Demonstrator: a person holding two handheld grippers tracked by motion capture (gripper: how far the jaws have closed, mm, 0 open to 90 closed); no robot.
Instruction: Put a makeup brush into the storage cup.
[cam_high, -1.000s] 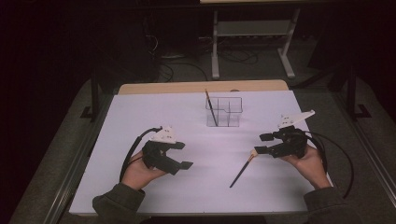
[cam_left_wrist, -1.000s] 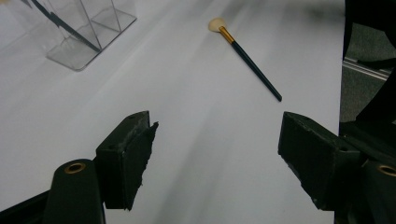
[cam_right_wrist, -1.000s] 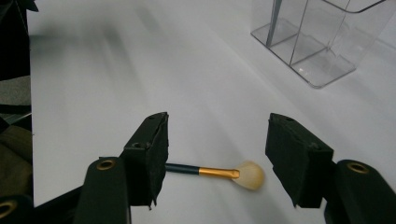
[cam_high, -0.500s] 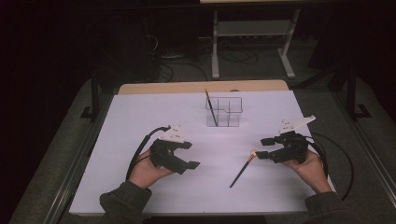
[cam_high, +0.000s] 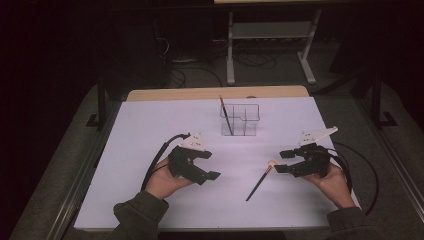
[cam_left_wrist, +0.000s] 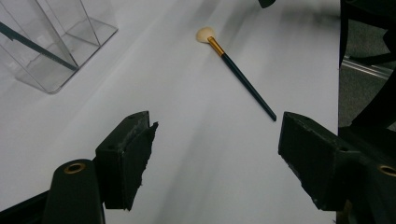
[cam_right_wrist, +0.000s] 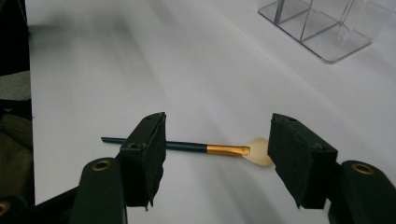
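Observation:
A makeup brush (cam_high: 259, 181) with a dark handle, gold ferrule and pale bristles lies flat on the white table; it also shows as the brush (cam_left_wrist: 236, 70) and the brush (cam_right_wrist: 205, 149). My right gripper (cam_high: 281, 161) is open just right of its bristle end, jaws wide, the brush lying beyond them (cam_right_wrist: 212, 163). My left gripper (cam_high: 211, 165) is open at the table's left, jaws wide apart (cam_left_wrist: 215, 158), pointing toward the brush. A clear acrylic organizer (cam_high: 240, 120) stands at the back centre with a second dark brush (cam_high: 226, 116) leaning in its left compartment.
The white tabletop (cam_high: 150, 130) has a wooden strip (cam_high: 215, 93) along its far edge. A metal stand (cam_high: 270, 35) sits on the dark floor behind. Black cables (cam_high: 155, 160) trail from both grippers. The organizer (cam_left_wrist: 51, 46) and the organizer (cam_right_wrist: 322, 28) appear in the gripper views.
Both hands have shifted slightly toward the near edge, the left gripper also a little to the right. The brush on the table has not moved.

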